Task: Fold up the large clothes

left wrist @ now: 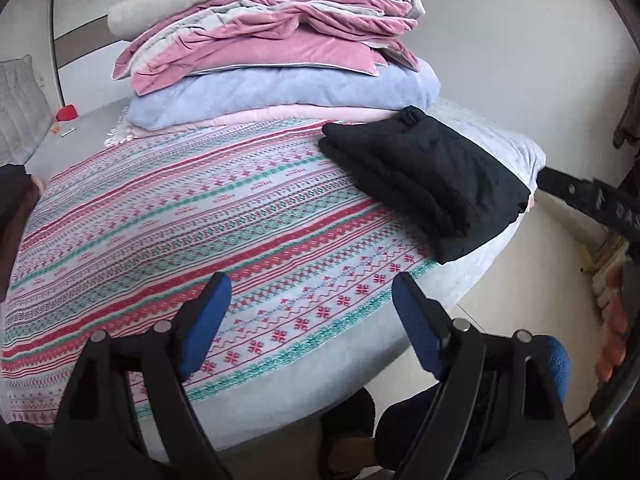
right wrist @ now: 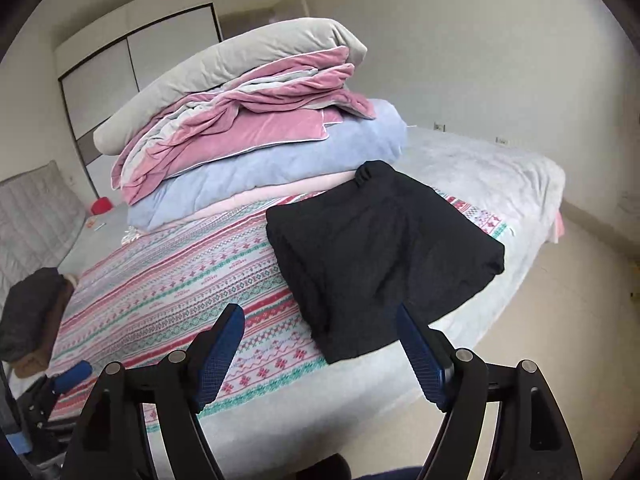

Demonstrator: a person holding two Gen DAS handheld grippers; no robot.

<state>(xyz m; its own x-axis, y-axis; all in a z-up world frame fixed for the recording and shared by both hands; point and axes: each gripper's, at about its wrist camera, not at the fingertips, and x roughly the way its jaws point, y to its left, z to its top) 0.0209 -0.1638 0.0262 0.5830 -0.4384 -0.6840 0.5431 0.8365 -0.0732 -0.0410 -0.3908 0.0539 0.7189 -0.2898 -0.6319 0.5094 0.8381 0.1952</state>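
We see a bed [right wrist: 500, 176] covered by a patterned blanket [left wrist: 200, 220] with red, teal and white bands. We take this blanket as our landmark. The folded black garment [right wrist: 380, 256] lies on the blanket's edge nearest the room's pale floor [right wrist: 560, 320], partly over the grey sheet beside the blanket; its layers are stacked flat, with a ribbed cuff or collar showing at its far end.

Beyond the blanket's far edge rises a pile of bedding [left wrist: 272, 52]: a pale pink layer at the bottom, a light blue quilt above it, a crumpled pink-and-grey cover on that, and a grey pillow on top. The black garment's far end lies just beside the base of this pile.

The left tongs [left wrist: 312, 316] hover above the blanket's near edge, blue-padded fingers apart, nothing between them. The right tongs [right wrist: 320, 344] likewise stand apart and empty, above the blanket's near edge, with the black garment just beyond their right finger; no pad touches it.

In the right wrist view, a second stack of dark and brown clothes [right wrist: 32, 312] sits at the blanket's left corner, well apart from the black garment. A small red object [right wrist: 102, 205] lies beyond the blanket near a grey quilted headboard [right wrist: 32, 216]. A wardrobe [right wrist: 132, 68] with sliding doors stands behind the bedding pile.
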